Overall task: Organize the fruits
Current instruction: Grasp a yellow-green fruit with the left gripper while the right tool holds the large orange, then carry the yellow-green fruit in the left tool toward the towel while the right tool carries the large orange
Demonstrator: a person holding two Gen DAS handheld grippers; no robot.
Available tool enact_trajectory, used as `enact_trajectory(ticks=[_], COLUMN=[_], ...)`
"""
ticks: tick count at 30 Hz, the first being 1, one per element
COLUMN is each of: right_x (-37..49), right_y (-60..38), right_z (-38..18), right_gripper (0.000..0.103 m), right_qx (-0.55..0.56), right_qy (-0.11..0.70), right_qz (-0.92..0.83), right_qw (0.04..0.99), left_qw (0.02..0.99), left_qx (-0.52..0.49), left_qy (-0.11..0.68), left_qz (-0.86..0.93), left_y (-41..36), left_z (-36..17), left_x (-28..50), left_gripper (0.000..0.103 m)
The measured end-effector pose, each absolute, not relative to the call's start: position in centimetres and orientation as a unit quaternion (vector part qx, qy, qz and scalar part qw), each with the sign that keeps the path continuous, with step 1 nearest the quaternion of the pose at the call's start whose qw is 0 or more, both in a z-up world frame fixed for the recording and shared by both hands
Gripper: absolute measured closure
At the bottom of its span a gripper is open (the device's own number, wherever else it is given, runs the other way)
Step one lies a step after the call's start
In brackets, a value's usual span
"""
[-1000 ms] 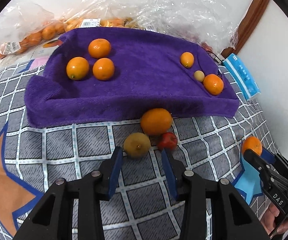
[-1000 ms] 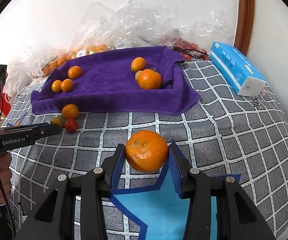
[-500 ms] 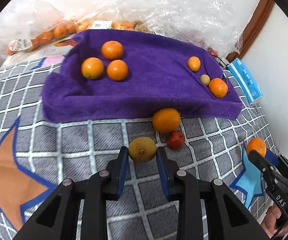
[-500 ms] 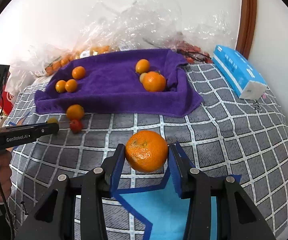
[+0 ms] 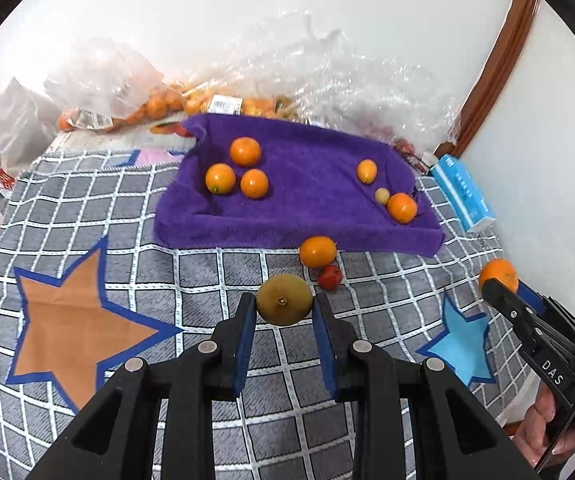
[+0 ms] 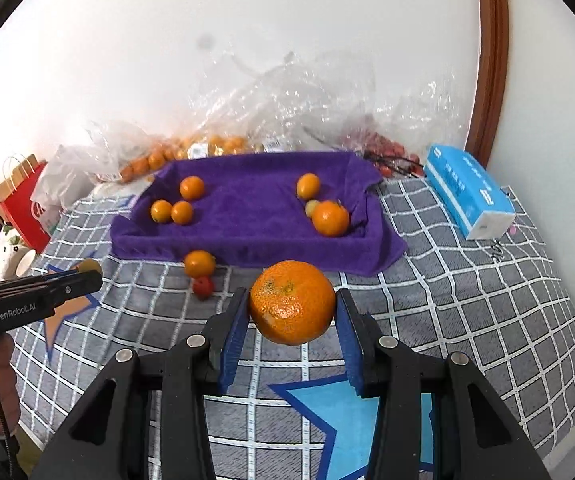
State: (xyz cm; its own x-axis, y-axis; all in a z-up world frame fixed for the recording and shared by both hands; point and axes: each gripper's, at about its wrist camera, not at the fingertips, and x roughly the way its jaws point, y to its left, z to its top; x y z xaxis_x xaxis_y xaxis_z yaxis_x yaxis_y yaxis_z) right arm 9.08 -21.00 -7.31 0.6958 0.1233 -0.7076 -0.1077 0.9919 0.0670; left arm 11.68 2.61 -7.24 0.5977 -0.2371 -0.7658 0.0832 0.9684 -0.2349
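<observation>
My left gripper (image 5: 284,312) is shut on a yellow-green round fruit (image 5: 284,299) and holds it above the checked cloth. My right gripper (image 6: 292,316) is shut on a large orange (image 6: 292,307), lifted above the cloth; it also shows in the left wrist view (image 5: 498,274). A purple towel-lined tray (image 5: 295,228) holds three oranges at its left (image 5: 243,168) and a kumquat, a small pale fruit and an orange at its right (image 5: 401,207). An orange (image 5: 317,251) and a small red fruit (image 5: 330,277) lie on the cloth in front of the tray.
Clear plastic bags (image 5: 191,100) with small oranges and red fruit lie behind the tray against the wall. A blue tissue pack (image 6: 467,192) lies right of the tray. A red paper bag (image 6: 23,204) and a mug stand at the far left.
My left gripper closed on the yellow-green fruit and lifted it off the cloth. My right gripper rose with the orange held in it.
</observation>
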Motion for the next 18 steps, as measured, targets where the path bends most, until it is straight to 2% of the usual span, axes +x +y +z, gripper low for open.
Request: enact_trajectory(ticks=[18], right_x=[8.5], right_y=[-20.0], right_z=[-3.3], right_gripper=[0.060], right_qx=[0.012], right_qy=[0.352], right_qz=[0.053], right_qw=[0.934], left_qw=[0.906], left_qx=[-0.095], left_qy=[0.403], left_qz=[-0.090], left_y=[3.6], left_z=[-3.0], left_x=[10.8], left_gripper=[0.076])
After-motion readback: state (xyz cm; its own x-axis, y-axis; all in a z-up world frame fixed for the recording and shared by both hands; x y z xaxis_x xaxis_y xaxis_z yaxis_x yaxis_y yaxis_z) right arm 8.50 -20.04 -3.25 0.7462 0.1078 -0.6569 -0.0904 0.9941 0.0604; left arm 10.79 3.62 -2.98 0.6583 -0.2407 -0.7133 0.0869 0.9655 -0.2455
